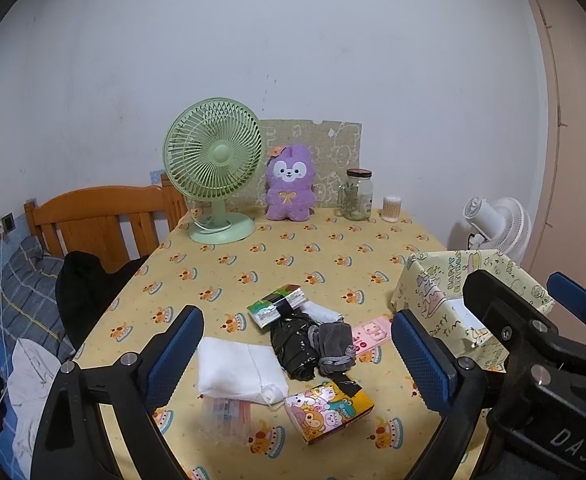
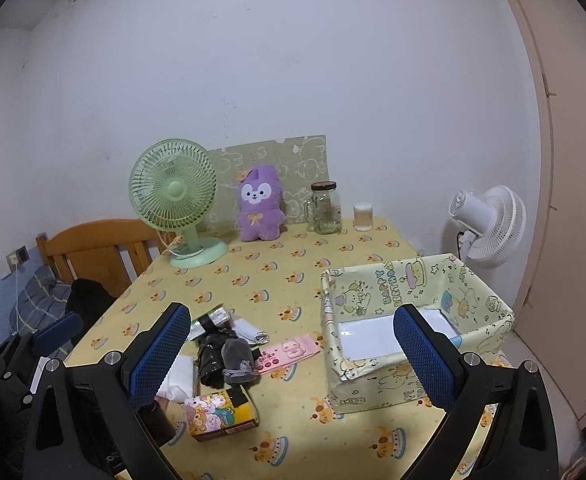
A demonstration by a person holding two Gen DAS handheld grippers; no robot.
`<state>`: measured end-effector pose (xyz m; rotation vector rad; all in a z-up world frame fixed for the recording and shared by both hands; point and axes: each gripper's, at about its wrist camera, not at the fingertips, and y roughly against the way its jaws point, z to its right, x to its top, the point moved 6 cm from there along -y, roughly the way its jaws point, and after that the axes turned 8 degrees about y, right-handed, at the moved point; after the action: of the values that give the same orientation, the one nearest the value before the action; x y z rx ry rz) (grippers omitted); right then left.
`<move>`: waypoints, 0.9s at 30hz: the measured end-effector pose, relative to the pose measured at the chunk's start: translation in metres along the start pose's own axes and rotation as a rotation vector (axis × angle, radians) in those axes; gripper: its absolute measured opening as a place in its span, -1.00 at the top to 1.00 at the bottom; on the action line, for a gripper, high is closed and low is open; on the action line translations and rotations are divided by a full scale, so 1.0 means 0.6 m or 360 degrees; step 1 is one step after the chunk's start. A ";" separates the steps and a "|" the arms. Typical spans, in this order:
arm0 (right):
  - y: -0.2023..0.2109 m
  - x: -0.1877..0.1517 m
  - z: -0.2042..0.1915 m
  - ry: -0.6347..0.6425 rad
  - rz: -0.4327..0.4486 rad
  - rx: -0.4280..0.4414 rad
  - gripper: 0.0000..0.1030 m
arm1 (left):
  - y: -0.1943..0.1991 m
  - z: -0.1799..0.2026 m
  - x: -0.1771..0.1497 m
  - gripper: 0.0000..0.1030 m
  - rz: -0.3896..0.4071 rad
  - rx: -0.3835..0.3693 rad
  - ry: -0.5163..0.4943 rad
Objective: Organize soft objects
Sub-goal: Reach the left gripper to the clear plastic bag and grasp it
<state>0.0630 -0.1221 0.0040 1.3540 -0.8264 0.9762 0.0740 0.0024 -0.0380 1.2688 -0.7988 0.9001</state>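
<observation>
A heap of soft things lies at the near middle of the yellow tablecloth [image 1: 293, 252]: a folded white cloth [image 1: 239, 372], a black plastic roll [image 1: 293, 340], a grey sock [image 1: 335, 346], a pink packet [image 1: 373, 334], a green-and-white tissue pack [image 1: 277, 304] and a cartoon tissue pack [image 1: 329, 408]. My left gripper [image 1: 301, 360] hangs open above the heap, touching nothing. A paper-lined box [image 2: 417, 332] with a white bottom stands at the right. My right gripper [image 2: 293, 354] is open between the sock [image 2: 237, 360] and the box, with nothing between its fingers.
A green desk fan [image 1: 215, 168], a purple plush [image 1: 291, 184], a glass jar [image 1: 357, 194] and a small cotton-swab tub [image 1: 392, 208] line the table's far edge. A wooden headboard [image 1: 101, 216] and bedding sit left. A white standing fan [image 2: 489, 224] is right of the table.
</observation>
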 end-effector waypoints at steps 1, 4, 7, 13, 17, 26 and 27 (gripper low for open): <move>-0.001 -0.001 -0.003 0.0003 -0.0002 0.0003 -0.99 | -0.003 -0.002 -0.002 -0.87 -0.0006 0.0003 0.0000; -0.012 -0.008 -0.012 0.0005 -0.0022 0.0018 -0.98 | -0.009 -0.010 -0.009 -0.86 -0.0023 0.0014 0.0005; -0.022 -0.017 -0.025 0.0001 -0.0040 0.0041 -0.98 | -0.015 -0.021 -0.018 -0.82 -0.0039 0.0035 0.0004; -0.046 -0.041 -0.050 -0.0018 -0.0094 0.0105 -0.98 | -0.029 -0.043 -0.042 -0.77 -0.0098 0.0069 0.0009; -0.060 -0.053 -0.069 0.0016 -0.0116 0.0118 -0.98 | -0.040 -0.059 -0.056 -0.76 -0.0129 0.0096 0.0012; -0.104 -0.094 -0.099 0.0016 -0.0217 0.0153 -0.98 | -0.081 -0.094 -0.094 -0.58 -0.0269 0.0151 0.0048; -0.109 -0.098 -0.102 0.0006 -0.0228 0.0159 -0.98 | -0.083 -0.096 -0.097 -0.57 -0.0282 0.0148 0.0055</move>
<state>0.0955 -0.0643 -0.0800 1.4758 -0.6752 0.9177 0.0936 0.0495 -0.1194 1.3786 -0.6127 0.8211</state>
